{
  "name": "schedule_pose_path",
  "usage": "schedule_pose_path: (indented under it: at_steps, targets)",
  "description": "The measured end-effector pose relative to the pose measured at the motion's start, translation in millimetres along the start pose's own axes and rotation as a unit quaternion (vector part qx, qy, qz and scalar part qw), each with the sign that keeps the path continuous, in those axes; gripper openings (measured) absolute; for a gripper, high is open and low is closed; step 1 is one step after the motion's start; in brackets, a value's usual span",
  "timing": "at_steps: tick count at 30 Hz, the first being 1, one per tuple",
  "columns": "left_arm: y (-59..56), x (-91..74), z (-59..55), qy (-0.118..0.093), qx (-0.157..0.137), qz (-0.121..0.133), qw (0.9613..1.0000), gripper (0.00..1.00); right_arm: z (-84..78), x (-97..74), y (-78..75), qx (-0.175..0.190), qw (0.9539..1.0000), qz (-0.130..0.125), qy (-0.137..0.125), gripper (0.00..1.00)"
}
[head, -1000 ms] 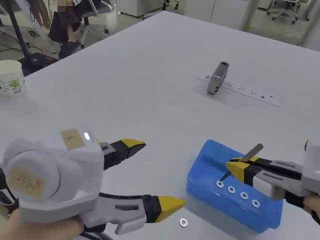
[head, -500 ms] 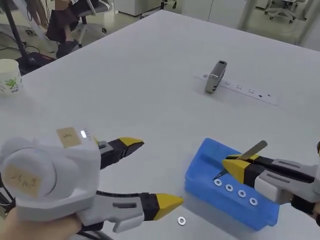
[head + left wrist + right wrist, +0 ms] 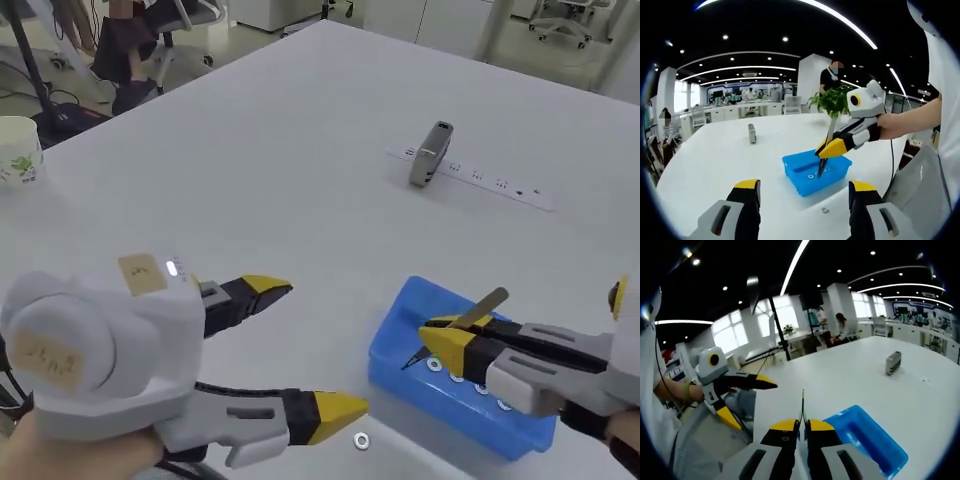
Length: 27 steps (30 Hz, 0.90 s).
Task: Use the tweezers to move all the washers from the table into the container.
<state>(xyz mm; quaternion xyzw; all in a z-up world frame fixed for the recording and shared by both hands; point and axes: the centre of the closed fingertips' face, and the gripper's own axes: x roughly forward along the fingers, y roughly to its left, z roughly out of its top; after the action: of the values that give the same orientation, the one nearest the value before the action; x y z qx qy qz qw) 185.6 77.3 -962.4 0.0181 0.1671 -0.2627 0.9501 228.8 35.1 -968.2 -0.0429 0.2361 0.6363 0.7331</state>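
Lower right: right claw (image 3: 440, 340) clamped on tweezers (image 3: 479, 305), tips over container (image 3: 398, 325). Lower left: left claw (image 3: 328, 347) gaping, empty. Bring tips low to lone washer (image 3: 361, 440), bottom centre; pinch rim.

The left hand-held gripper (image 3: 322, 347), at 8 o'clock in the head view, has a rounded pale grey housing. It carries two beige paper labels (image 3: 145, 275) with faint handwriting, and a small white indicator light (image 3: 173, 269) glows beside the upper one. Its jaws are black with grey slotted side plates and end in yellow tips (image 3: 265, 287).

The right hand-held gripper (image 3: 430, 338), at 4 o'clock, is built the same way: a light grey body and black jaws with yellow ends.

In the left gripper view a thin black cable (image 3: 891, 165) hangs below the right hand at 3 o'clock. The person wears a white top (image 3: 942, 75), and the forearms are uncovered.
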Motion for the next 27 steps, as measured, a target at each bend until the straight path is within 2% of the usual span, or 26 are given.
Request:
schedule_pose_path:
  at_steps: [12, 18, 27]
  targets:
    - [-2.2, 0.5, -0.3, 0.001, 0.003, -0.006, 1.0, 0.72, -20.5, 21.7, 19.5, 0.0, 0.9986, 0.041, 0.034, 0.04]
    - [-2.4, 0.8, -0.8, 0.001, 0.001, -0.009, 1.0, 0.73, -39.9, 25.7, 21.4, -0.015, 0.9967, 0.044, 0.066, 0.04]
    - [-4.0, 1.7, -2.1, 0.005, 0.003, -0.013, 0.9999, 0.72, -59.3, 26.9, 24.4, -0.005, 0.9948, 0.054, 0.086, 0.04]
